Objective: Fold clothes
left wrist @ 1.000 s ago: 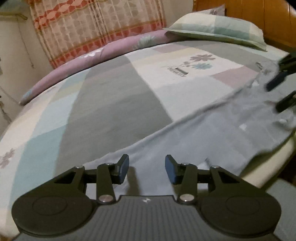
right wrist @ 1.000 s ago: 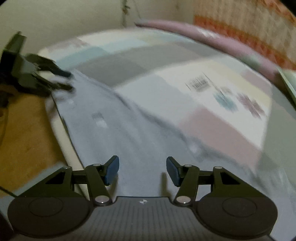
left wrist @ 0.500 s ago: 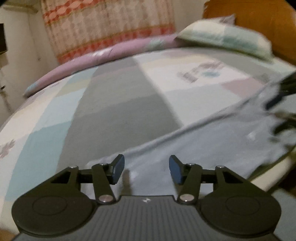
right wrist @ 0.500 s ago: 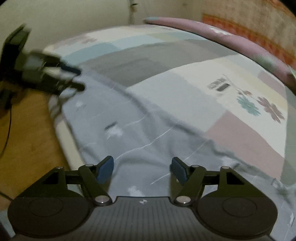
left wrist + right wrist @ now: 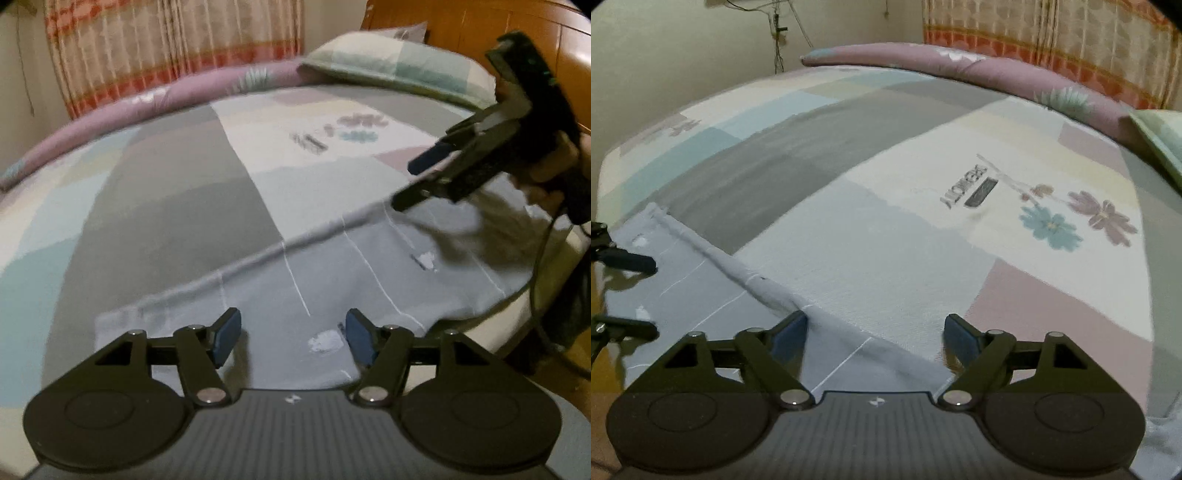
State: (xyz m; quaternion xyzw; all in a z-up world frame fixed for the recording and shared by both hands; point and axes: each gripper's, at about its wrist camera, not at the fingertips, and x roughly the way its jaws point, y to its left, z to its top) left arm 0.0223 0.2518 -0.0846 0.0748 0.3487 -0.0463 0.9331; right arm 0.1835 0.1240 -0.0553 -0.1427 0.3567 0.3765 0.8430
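A grey-blue garment (image 5: 369, 266) with thin white lines lies flat along the near edge of the patchwork bed sheet (image 5: 166, 206). My left gripper (image 5: 293, 341) hovers over one end of it, jaws opening, with nothing pressed between the pads. My right gripper (image 5: 417, 179), held by a hand, hangs above the other end. In the right wrist view the right gripper (image 5: 875, 336) straddles the far hem of the garment (image 5: 701, 295), jaws opening wide, pads clear of the cloth. The left gripper (image 5: 642, 295) shows at the left edge.
A checked pillow (image 5: 399, 74) lies by the wooden headboard (image 5: 498, 33). A rolled purple quilt (image 5: 155, 99) runs along the far side under a patterned curtain (image 5: 166, 48). Wooden floor (image 5: 602, 369) lies beside the bed. A cable (image 5: 539, 295) hangs from the right gripper.
Both grippers' jaws have spread wider. The right gripper has come further into the left wrist view, higher above the garment, and now looks over the garment's far hem.
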